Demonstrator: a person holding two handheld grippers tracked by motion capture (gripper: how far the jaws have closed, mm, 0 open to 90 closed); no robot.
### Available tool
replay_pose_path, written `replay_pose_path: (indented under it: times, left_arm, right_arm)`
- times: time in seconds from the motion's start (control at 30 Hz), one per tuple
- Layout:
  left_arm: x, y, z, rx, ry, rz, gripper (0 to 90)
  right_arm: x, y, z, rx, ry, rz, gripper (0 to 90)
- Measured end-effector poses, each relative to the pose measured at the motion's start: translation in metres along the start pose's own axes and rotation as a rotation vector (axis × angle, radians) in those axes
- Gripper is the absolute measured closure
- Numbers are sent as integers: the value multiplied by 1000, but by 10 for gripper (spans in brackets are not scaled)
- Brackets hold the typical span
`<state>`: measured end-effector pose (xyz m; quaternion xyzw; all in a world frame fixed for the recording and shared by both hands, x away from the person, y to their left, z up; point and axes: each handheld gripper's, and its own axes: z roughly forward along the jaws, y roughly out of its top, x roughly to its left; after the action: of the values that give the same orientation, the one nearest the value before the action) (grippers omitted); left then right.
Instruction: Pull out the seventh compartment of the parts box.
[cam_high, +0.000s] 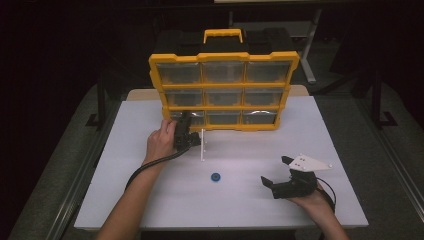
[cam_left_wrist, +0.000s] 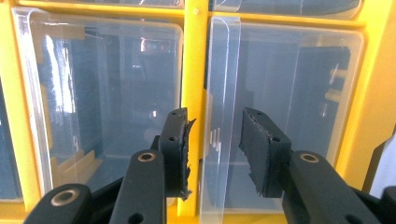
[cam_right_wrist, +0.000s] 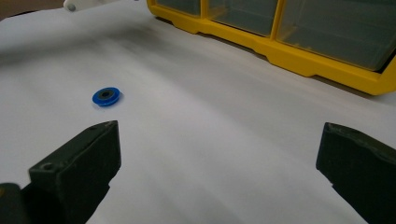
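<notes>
Your left hand-held gripper (cam_left_wrist: 215, 149) is up against the bottom row of the yellow organizer (cam_high: 223, 56), its jaws partly apart with the swung-out edge of a clear drawer front (cam_left_wrist: 219, 121) standing between them. The left pad (cam_left_wrist: 179, 149) sits just beside that edge; whether either pad touches the plastic cannot be told. The pad faces look rough and frayed. In the high view this hand-held gripper (cam_high: 186, 131) is at the organizer's bottom-left drawer.

The organizer stands upright: a glossy yellow plastic frame, a carry handle on top, three rows of three transparent drawers with rounded corners.

Your right hand-held gripper (cam_high: 276, 173) is well apart from the organizer, low over the white matte tabletop (cam_high: 240, 200), jaws spread wide and gripping nothing.

A small blue disc (cam_high: 215, 177) with a dark centre lies flat in front of the organizer, between the two hand-held grippers. It also shows ahead of the right jaws (cam_right_wrist: 106, 96).
</notes>
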<state>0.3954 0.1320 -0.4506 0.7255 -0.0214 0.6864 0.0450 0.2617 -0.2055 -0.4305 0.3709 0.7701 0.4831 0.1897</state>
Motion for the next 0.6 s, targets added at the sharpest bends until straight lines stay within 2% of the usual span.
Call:
replay_pose_path:
  times: [0.6]
  left_arm:
    - [1, -1, 0, 12, 8, -5, 679]
  right_arm:
    - [0, 0, 0, 3, -1, 0, 0]
